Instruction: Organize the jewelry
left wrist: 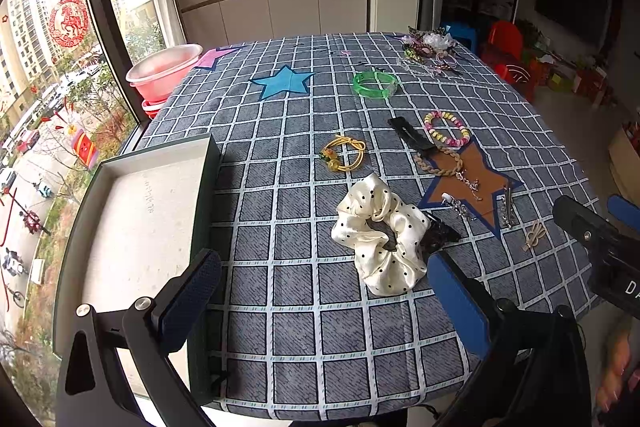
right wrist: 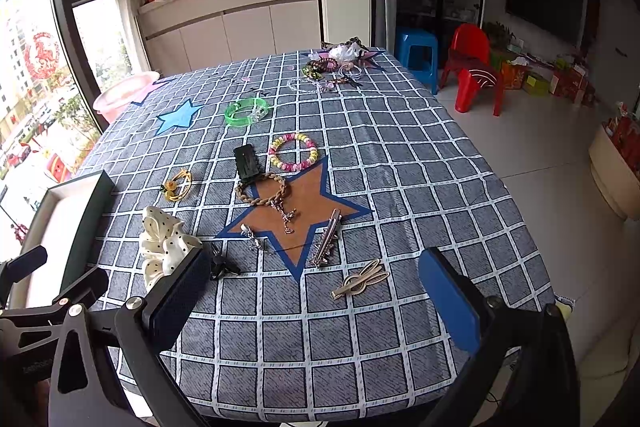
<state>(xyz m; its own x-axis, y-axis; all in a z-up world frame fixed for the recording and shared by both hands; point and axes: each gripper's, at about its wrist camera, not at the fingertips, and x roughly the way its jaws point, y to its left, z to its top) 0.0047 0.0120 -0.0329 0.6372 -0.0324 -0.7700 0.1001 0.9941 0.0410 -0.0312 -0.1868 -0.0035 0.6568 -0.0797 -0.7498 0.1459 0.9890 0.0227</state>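
Note:
Jewelry lies scattered on a checked tablecloth. A cream polka-dot scrunchie (left wrist: pixel 380 235) (right wrist: pixel 162 245) sits near the front, just ahead of my open left gripper (left wrist: pixel 324 295). A white-lined tray (left wrist: pixel 136 227) (right wrist: pixel 60 211) rests at the table's left edge. On the brown star lie a braided bracelet (right wrist: pixel 264 193), a small necklace (right wrist: pixel 286 217) and a silver clip (right wrist: pixel 326 241). A gold clip (right wrist: pixel 360 283) lies ahead of my open right gripper (right wrist: pixel 316 295). Farther off are a bead bracelet (right wrist: pixel 292 153), a black clip (right wrist: pixel 248 161), a yellow hair tie (left wrist: pixel 344 153) and a green bangle (left wrist: pixel 376 83).
More jewelry is heaped at the table's far right corner (right wrist: pixel 340 63). Pink basins (left wrist: pixel 164 71) stand beyond the left edge by the window. A blue stool (right wrist: pixel 416 51) and red chair (right wrist: pixel 476 67) stand on the floor to the right.

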